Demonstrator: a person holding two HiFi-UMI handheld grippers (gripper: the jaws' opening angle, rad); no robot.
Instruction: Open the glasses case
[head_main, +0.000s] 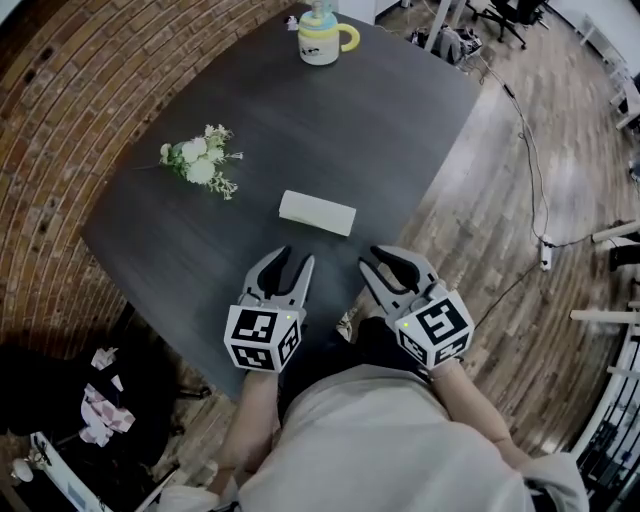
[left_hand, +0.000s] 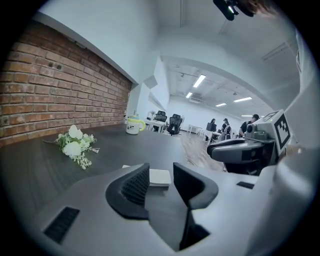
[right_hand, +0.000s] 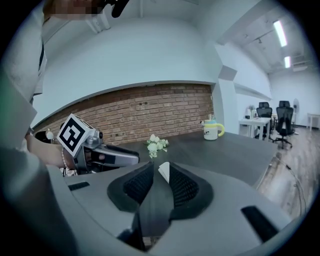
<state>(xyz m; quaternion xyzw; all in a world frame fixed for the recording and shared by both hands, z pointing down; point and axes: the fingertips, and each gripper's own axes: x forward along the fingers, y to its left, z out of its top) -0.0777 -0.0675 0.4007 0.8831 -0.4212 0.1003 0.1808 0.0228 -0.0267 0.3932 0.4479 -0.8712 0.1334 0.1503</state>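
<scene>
The white glasses case (head_main: 317, 212) lies closed and flat on the dark table (head_main: 380, 120), just ahead of both grippers. My left gripper (head_main: 297, 258) hovers near the table's front edge, open and empty. In the left gripper view the case (left_hand: 159, 177) shows beyond the gap of that gripper (left_hand: 161, 186). My right gripper (head_main: 380, 258) is beside it to the right, its jaws apart by a narrow gap with nothing between them. A corner of the case (right_hand: 164, 171) shows past the right gripper (right_hand: 160, 182). Neither gripper touches the case.
A small bunch of white flowers (head_main: 203, 162) lies left of the case. A mug with a yellow handle (head_main: 320, 35) stands at the far edge. Wooden floor with cables (head_main: 530, 170) lies right of the table, a brick wall (head_main: 50, 150) to the left.
</scene>
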